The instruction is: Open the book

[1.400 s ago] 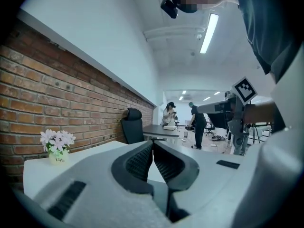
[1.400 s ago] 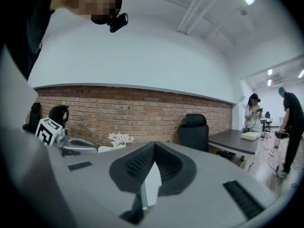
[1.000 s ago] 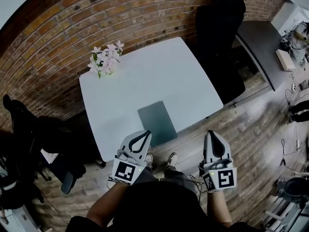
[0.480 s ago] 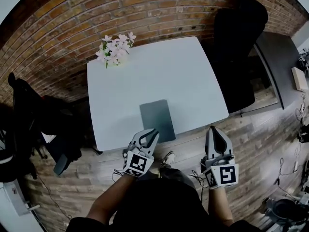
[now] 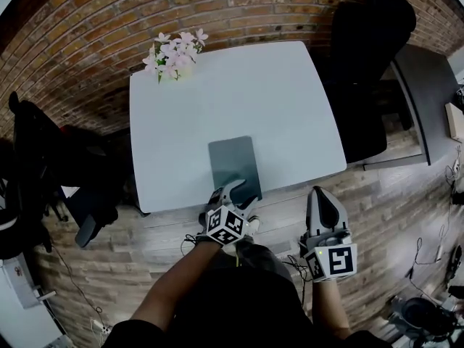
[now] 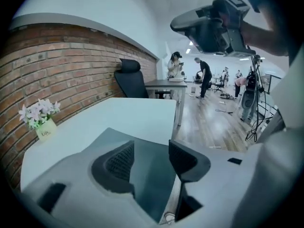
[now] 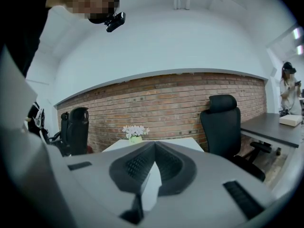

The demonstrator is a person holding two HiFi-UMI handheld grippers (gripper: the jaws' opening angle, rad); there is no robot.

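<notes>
Table (image 5: pixel 239 93) first: book (image 5: pixel 233 162) lay closed at its near edge, cover not yet lifted, everything left to do. My left gripper (image 5: pixel 238 192), jaws opening, had the book's near edge between them, unpressed. Right gripper (image 5: pixel 321 194) hung alongside, jaws together.

A person in a black top (image 5: pixel 246 307) with a grey gripper in each hand.
The left gripper (image 5: pixel 243 190) and the right gripper (image 5: pixel 320 192) have smooth, pale grey shells that come to a point like a beak, with black ribbed pads (image 6: pixel 119 159) inside. Each one carries a cube (image 5: pixel 334 261) with black and white square marks. The left one's jaws are opening, with nothing caught between them. The sleeves (image 5: pixel 127 333) are dark.
</notes>
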